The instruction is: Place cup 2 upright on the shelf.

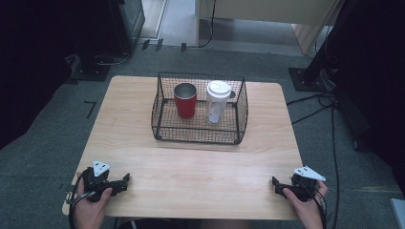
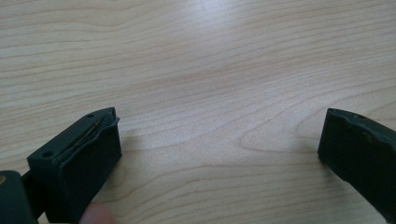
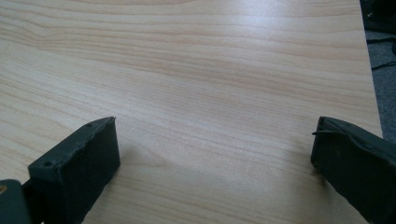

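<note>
While my left gripper (image 1: 125, 181) and right gripper (image 1: 276, 184) rest at the table's (image 1: 200, 167) near corners, jaws spread and empty, the red cup (image 1: 185, 99) and white tumbler (image 1: 218, 101) stand upright inside the wire basket (image 1: 200, 136), probably awaiting pickup.

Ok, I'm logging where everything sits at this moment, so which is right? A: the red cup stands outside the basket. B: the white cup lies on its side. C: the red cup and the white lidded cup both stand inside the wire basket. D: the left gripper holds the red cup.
C: in the high view the red cup and the white lidded cup stand upright side by side inside the wire basket, red on the left.
</note>
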Tool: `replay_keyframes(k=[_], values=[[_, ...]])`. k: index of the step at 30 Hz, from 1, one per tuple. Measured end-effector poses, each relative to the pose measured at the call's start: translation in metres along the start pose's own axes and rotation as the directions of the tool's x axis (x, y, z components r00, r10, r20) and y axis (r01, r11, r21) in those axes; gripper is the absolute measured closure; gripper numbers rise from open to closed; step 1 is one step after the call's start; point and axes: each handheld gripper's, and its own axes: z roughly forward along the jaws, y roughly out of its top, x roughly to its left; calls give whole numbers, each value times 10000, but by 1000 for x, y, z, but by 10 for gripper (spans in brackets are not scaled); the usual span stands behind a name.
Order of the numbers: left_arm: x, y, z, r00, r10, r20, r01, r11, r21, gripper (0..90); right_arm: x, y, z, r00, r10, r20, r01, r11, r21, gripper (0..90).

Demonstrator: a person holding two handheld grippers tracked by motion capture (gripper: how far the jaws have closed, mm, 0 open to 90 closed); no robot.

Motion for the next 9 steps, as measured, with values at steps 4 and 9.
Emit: replay_keyframes(k=[4, 9], values=[[0, 0, 0, 10000, 9, -4, -9, 10000, 6, 0, 0, 0, 0, 10000, -17, -13, 17, 10000, -4, 8], [0, 0, 0, 10000, 14, -9, -14, 10000, 0, 0, 0, 0, 0, 10000, -19, -11, 19, 10000, -2, 8]])
